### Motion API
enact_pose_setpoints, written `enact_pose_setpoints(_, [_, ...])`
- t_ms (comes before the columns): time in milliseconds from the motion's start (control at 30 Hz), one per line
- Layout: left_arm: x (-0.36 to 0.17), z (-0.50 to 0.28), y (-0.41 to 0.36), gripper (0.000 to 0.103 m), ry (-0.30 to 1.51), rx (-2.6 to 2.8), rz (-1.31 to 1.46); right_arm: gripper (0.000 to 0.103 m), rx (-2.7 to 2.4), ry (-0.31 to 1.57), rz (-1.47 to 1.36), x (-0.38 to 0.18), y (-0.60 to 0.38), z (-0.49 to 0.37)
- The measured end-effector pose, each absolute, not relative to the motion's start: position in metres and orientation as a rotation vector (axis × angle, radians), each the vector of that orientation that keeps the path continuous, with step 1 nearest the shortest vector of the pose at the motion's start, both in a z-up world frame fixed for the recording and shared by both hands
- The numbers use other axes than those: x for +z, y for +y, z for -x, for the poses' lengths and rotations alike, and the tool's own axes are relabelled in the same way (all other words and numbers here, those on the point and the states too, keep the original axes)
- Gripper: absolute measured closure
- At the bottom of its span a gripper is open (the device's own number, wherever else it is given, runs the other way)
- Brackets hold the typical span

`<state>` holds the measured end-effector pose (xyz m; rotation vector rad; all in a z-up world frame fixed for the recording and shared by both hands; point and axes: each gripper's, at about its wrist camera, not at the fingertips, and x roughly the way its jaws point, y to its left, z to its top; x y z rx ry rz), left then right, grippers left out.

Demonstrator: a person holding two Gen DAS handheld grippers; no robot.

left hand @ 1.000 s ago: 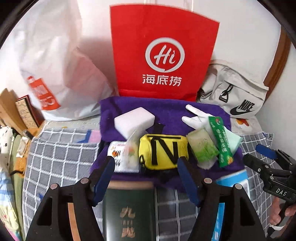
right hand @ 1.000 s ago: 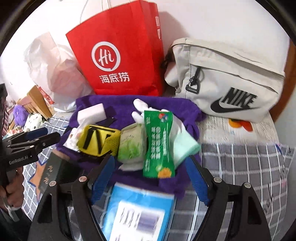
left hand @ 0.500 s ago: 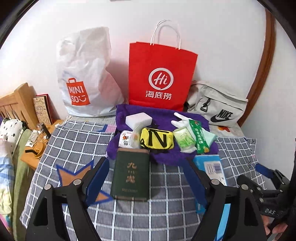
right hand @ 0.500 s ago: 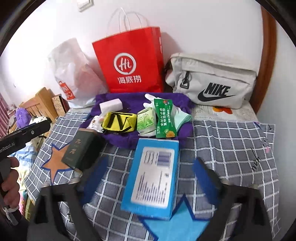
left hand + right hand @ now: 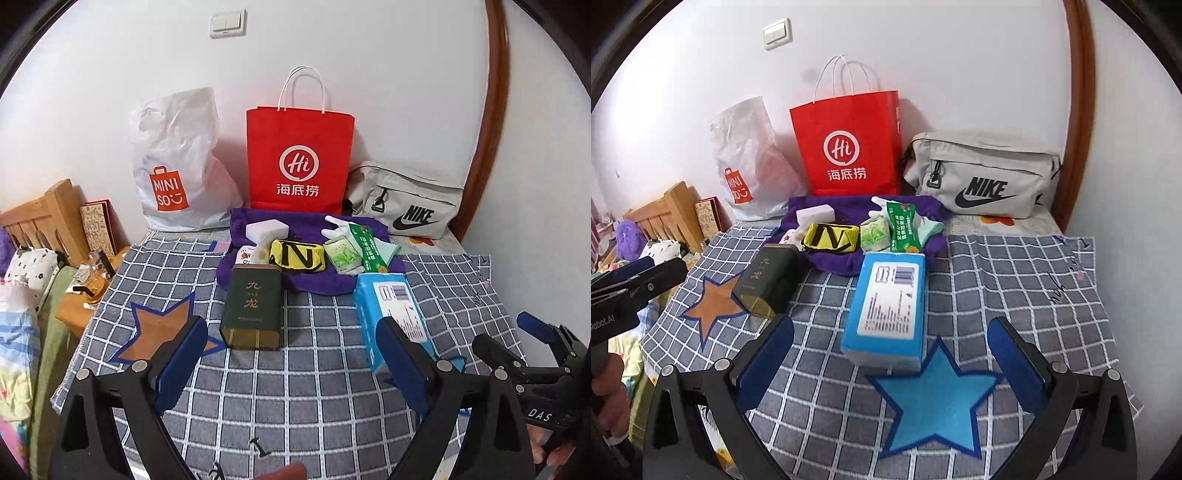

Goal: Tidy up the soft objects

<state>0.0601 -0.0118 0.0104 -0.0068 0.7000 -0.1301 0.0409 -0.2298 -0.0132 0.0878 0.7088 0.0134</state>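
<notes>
Left wrist view is showing the left gripper (image 5: 291,354) opening wide, gripping nothing, while the right gripper (image 5: 891,349) is hanging fully spread and empty; soft items are lying on the purple towel (image 5: 317,284) behind the green box (image 5: 253,308) and blue box (image 5: 888,308)

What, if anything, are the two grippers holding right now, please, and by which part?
Nothing: the left gripper, its fingers opening, and the open right gripper are both empty above the checked cloth.
</notes>
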Motion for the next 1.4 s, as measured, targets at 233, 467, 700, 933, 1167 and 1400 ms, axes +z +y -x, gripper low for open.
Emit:
enact_pose_setpoints(233, [0.009, -0.039, -0.009, 0.011, 0.695, -0.122, 0.023, 0.000, -0.008, 0.679, -0.070, -0.005, -0.227, -0.015])
enact_pose_setpoints(467, [0.004, -0.031, -0.009, 0.011, 0.706, -0.117, 0.025, 0.000, -0.027, 0.668, -0.050, -0.002, -0.224, -0.002])
enact_pose_setpoints(700, [0.002, -0.024, -0.007, 0.011, 0.706, -0.117, 0.019, 0.000, -0.024, 0.662, -0.046, -0.001, -0.221, 0.005])
enact_pose_setpoints(933, [0.002, -0.020, -0.004, 0.011, 0.703, -0.115, 0.026, 0.000, -0.025, 0.658, -0.037, 0.000, -0.217, 0.009])
enact_pose_setpoints(1167, [0.002, -0.020, -0.004, 0.011, 0.706, -0.111, 0.027, 0.000, -0.025, 0.659, -0.032, 0.000, -0.216, 0.010])
enact_pose_setpoints(1400, [0.001, -0.018, -0.003, 0.011, 0.708, -0.112, 0.027, 0.000, -0.020, 0.655, -0.033, 0.000, -0.215, 0.011])
